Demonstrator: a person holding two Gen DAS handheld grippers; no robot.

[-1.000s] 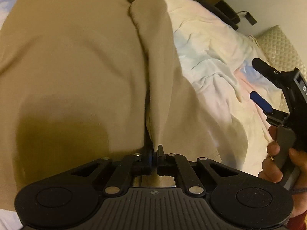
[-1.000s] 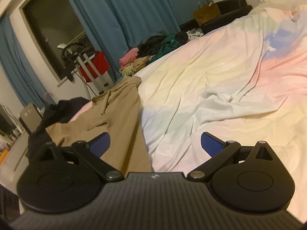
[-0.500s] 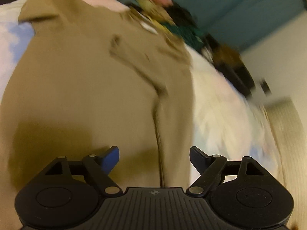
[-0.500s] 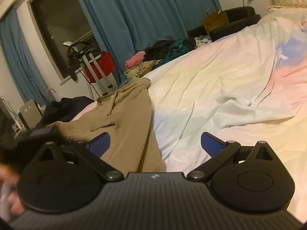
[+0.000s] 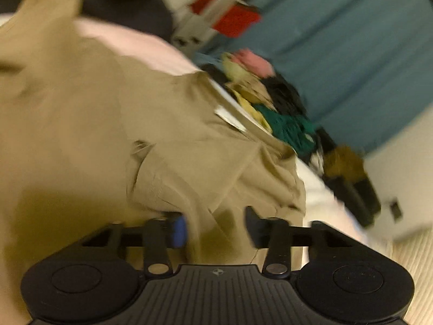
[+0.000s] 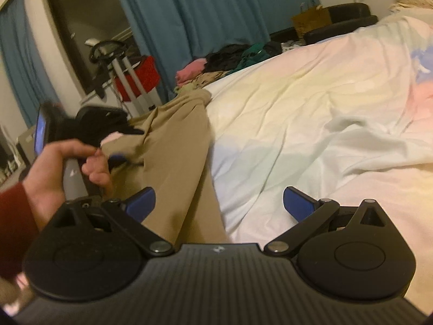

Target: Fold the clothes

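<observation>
Since a second ago I have let go of the fold I was pinching, and my left gripper (image 5: 215, 228) is now standing with its fingers apart over bunched fabric at the far end of the tan garment (image 5: 81, 135) (the left wrist view is blurring with motion). The garment is lying along the left side of the bed's pastel duvet (image 6: 311, 124), stretching from near me toward the far edge. My left hand (image 6: 62, 168) is showing at the left of the right wrist view, gripping its handle beside the cloth. My right gripper (image 6: 219, 205) is hovering wide open, holding nothing, above the garment's near end. A pile of clothes (image 6: 230, 59) is sitting far off by the blue curtain (image 6: 203, 10).
</observation>
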